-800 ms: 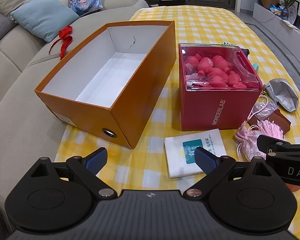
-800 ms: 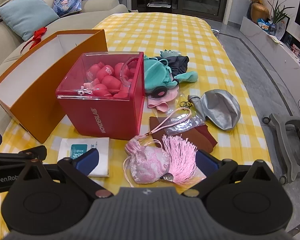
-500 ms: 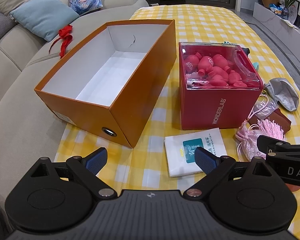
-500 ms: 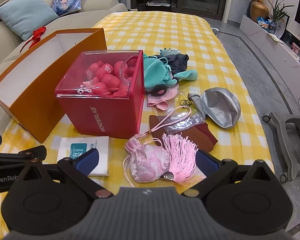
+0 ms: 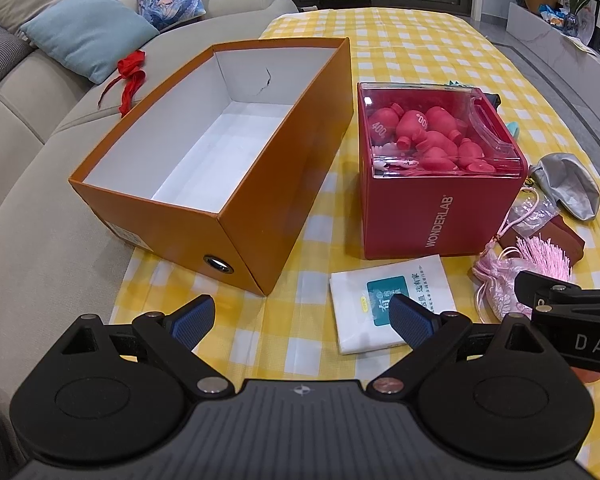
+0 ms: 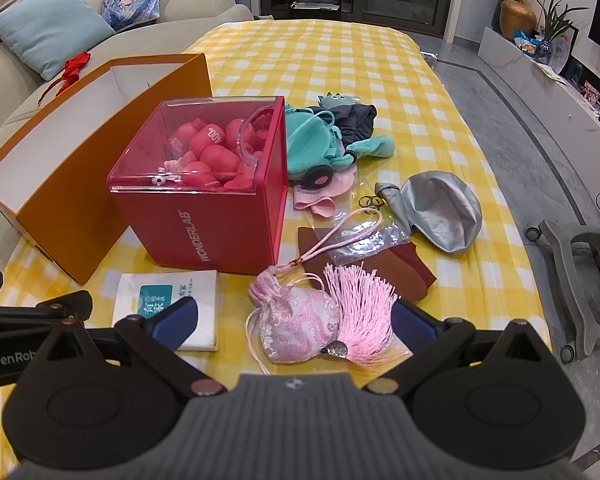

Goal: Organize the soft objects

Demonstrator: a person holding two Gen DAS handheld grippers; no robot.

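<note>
Yellow-checked table [image 6: 340, 60] looks unchanged from a moment ago: both the left gripper [image 5: 302, 316] and right gripper [image 6: 294, 316] hover spread wide and empty, the orange box [image 5: 260, 216] bare, so sorting has not begun.

Black hand-held gripper [image 5: 302, 316], blue pads [image 5: 192, 318]

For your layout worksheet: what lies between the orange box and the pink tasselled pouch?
The red box and white packet, in the right wrist view.

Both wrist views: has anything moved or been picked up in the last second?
Nothing visibly changed. Left gripper and right gripper stay open and empty; the pink pouch and the other soft items lie untouched, and the orange box is still empty.
</note>
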